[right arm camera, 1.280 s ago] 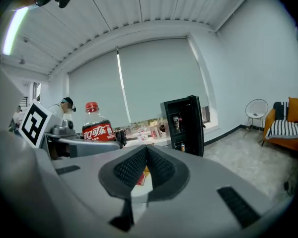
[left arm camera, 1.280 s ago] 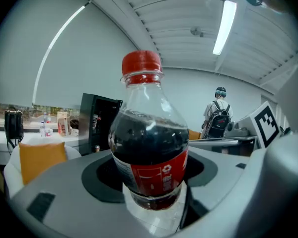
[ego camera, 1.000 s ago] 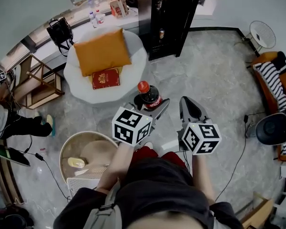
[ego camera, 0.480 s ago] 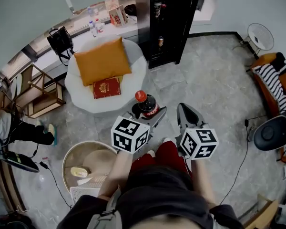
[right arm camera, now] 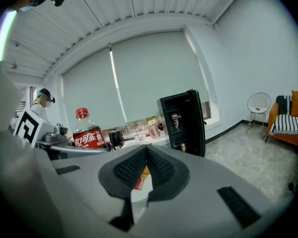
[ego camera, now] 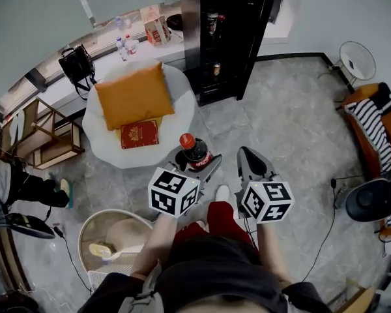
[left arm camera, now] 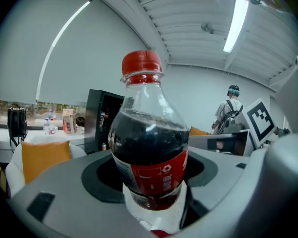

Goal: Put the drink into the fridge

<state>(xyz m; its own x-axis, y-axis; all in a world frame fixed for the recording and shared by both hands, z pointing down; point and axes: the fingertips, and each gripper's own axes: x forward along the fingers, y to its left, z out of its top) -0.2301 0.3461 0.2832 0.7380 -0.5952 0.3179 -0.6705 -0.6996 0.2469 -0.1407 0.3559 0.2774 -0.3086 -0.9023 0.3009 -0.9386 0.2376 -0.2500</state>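
A cola bottle (ego camera: 191,151) with a red cap and red label stands upright between the jaws of my left gripper (ego camera: 197,165), which is shut on it. In the left gripper view the bottle (left arm camera: 149,148) fills the middle, gripped low on its body. My right gripper (ego camera: 246,155) is held beside it on the right, jaws closed together and holding nothing; in its own view the gripper (right arm camera: 146,170) looks towards the fridge. The black fridge (ego camera: 225,38) stands ahead with its door open, with bottles and cans on its shelves. It also shows as the fridge (right arm camera: 184,123) in the right gripper view.
A white round seat (ego camera: 182,109) with an orange cushion (ego camera: 133,93) and a red book (ego camera: 139,134) lies ahead on the left. A round basket (ego camera: 91,223) is near my left foot. An orange chair (ego camera: 381,119) and a white fan (ego camera: 357,52) stand at the right.
The person has stepped forward: the fridge, seat and cushion have come closer in the head view. Both grippers keep their pose, the left still holding the bottle.
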